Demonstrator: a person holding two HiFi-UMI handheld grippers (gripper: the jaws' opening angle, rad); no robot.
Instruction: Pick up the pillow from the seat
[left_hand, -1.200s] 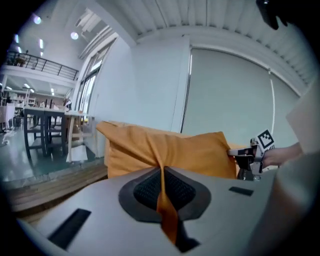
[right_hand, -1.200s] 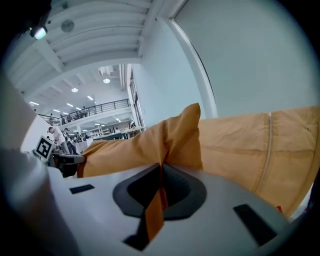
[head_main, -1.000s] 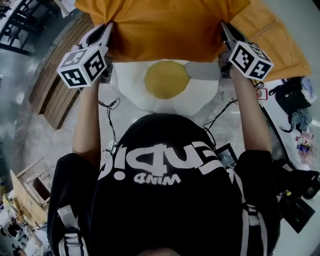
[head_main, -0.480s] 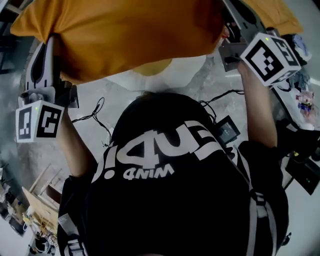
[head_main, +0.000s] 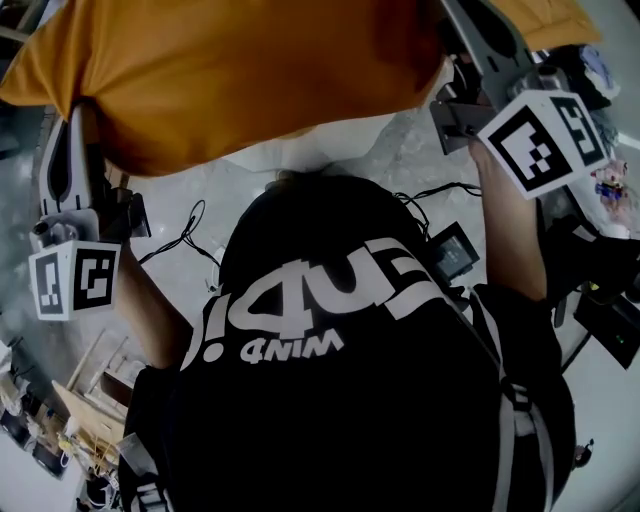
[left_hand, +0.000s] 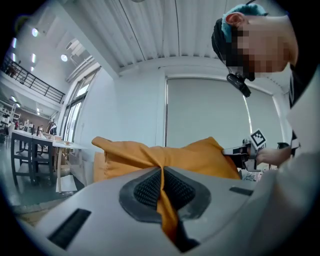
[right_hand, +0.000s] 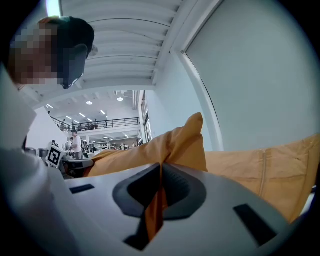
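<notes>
Pillow (head_main: 250, 80), orange and soft, hangs in the air in front of the person, stretched between the two tongs and above a white seat (head_main: 330, 150). The left tongs (left_hand: 161, 186) are shut on a pinched fold of fabric at one corner, and the right tongs (right_hand: 160, 189) are shut on a fold at the opposite corner.

Below is a pale grey mottled floor (head_main: 400, 165) with thin black cables (head_main: 190, 225) trailing across it. The room is a tall hall with a ribbed white ceiling (left_hand: 165, 30), a large pale blind (left_hand: 210, 110), a railed upper gallery (right_hand: 95, 122) and tables (left_hand: 30, 150) along one side. A second orange cushion (right_hand: 280, 165) with a stitched seam lies just behind the right tongs.

Only a narrow edge of the seat shows, since the pillow and the person's head cover the rest. The head view cuts off the pillow's far edge, and distant figures on the gallery are too small to make out.

The pillow's long axis runs side to side, from one pair of tongs to the other. In the head view it slants, with the left end nearer the person. The cloth bunches into creases at each gripped corner.
</notes>
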